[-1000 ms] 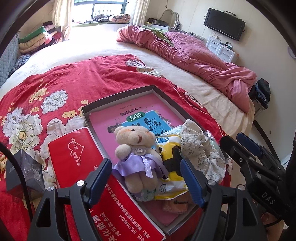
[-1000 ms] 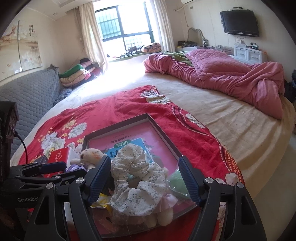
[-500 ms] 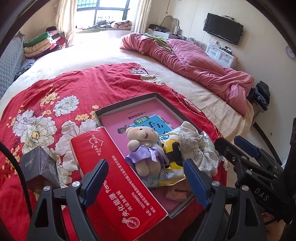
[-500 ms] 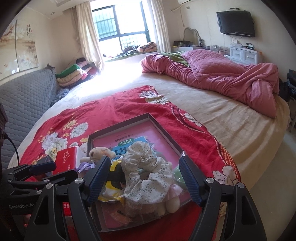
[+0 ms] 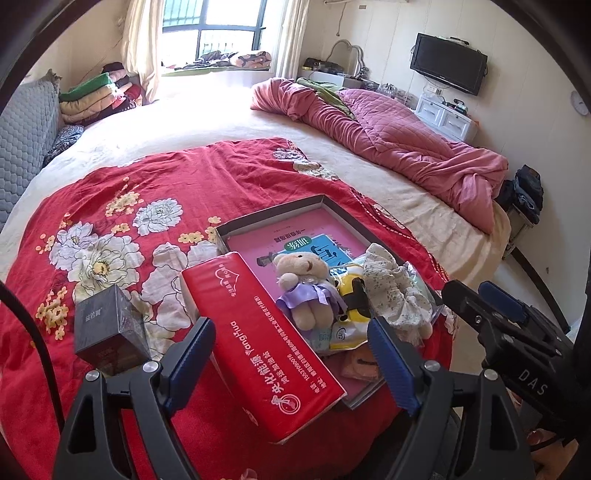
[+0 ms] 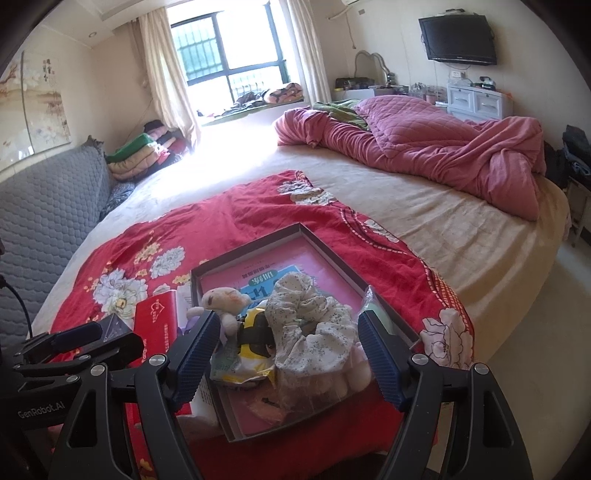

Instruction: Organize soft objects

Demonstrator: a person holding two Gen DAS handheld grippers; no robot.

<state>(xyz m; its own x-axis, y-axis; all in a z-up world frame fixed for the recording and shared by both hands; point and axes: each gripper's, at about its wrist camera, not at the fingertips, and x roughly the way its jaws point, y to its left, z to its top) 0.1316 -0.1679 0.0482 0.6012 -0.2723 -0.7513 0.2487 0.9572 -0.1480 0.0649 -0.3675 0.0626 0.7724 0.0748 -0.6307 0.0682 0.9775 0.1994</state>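
Both grippers are pulling back and upward from the tray, so more of the bed is showing than a second ago. The left gripper (image 5: 291, 363) has just been spreading its jaws wider; they are standing apart with nothing clamped, the red tissue pack (image 5: 258, 339) lying beneath the gap on the bedspread. The right gripper (image 6: 288, 360) is also holding its jaws well apart and empty, hanging above the near end of the tray.

Nearest in the left wrist view, at about 9 o'clock from the tissue pack, a small dark box (image 5: 107, 325) is sitting on the red floral bedspread (image 5: 110, 206). Just beside the pack at 3 o'clock, the shallow grey tray (image 5: 266, 216) is holding the soft things: a teddy bear in a purple dress (image 5: 306, 288) is lying on its back, a yellow and black plush (image 5: 354, 295) is touching it at 3 o'clock, and a floral fabric scrunchie (image 5: 391, 291) is piled further toward 3 o'clock. Crinkled plastic packets are lying under them, over a pink booklet (image 5: 295, 232) on the tray floor.

Farther off, at 1 o'clock, a pink quilt (image 5: 388, 136) is lying bunched on the bed. At 11 o'clock folded blankets (image 5: 96, 96) are stacked near the window (image 5: 214, 29), and a television (image 5: 448, 68) is hanging on the wall at 2 o'clock.
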